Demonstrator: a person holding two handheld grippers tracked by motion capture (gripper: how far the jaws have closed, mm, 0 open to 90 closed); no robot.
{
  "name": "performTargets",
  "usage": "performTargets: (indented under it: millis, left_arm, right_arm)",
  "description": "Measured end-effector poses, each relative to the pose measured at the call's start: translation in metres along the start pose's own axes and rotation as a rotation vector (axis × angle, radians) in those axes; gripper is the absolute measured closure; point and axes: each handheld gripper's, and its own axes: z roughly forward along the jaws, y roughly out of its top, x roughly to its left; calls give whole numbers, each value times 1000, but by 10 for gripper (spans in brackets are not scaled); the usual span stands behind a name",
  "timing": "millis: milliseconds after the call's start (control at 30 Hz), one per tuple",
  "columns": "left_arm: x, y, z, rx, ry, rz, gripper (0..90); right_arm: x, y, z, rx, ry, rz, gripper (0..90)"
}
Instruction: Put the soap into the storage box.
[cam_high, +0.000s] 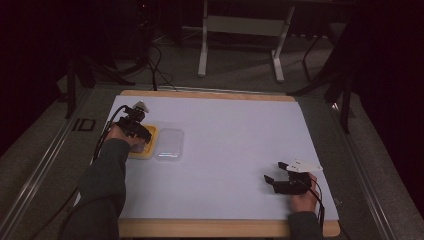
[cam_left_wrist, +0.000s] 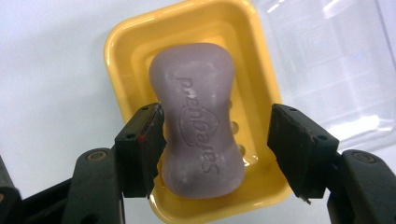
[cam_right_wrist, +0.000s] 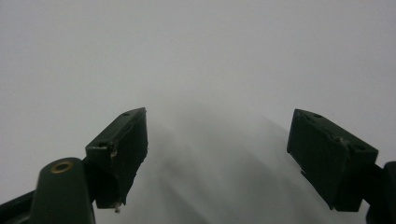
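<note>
Sleeve and left gripper (cam_high: 142, 136) at table's (cam_high: 225, 150) left side in high view, over yellow dish (cam_high: 145, 150); clear lid (cam_high: 169, 145) just beside dish; right gripper (cam_high: 274, 171) well apart, jaws spread.

Left gripper view: jaws apart, straddling waisted mauve soap bar (cam_left_wrist: 201, 121), embossed lettering, matte; one pad (cam_left_wrist: 149, 135) touching bar's flank, other clear. Bar lies in glossy ribbed dish.

Right gripper view: jaws wide over bare white surface.
</note>
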Motion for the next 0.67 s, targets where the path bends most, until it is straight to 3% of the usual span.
performTargets:
  millis: [233, 367, 500, 533, 667]
  left_arm:
    - [-8, -4, -7, -44, -7, 71, 375]
    - [-15, -6, -11, -94, -14, 142, 381]
    - [-20, -8, -14, -105, -15, 179, 380]
    - [-28, -10, -16, -128, -8, 222, 379]
    - [-38, -14, -14, -133, 11, 264, 374]
  right_arm:
    - [0, 0, 0, 0, 0, -2, 198]
    - [0, 0, 0, 0, 0, -2, 198]
    - [0, 0, 0, 0, 0, -2, 198]
    - [0, 0, 0, 0, -1, -2, 199]
    - [0, 0, 0, 1, -2, -2, 198]
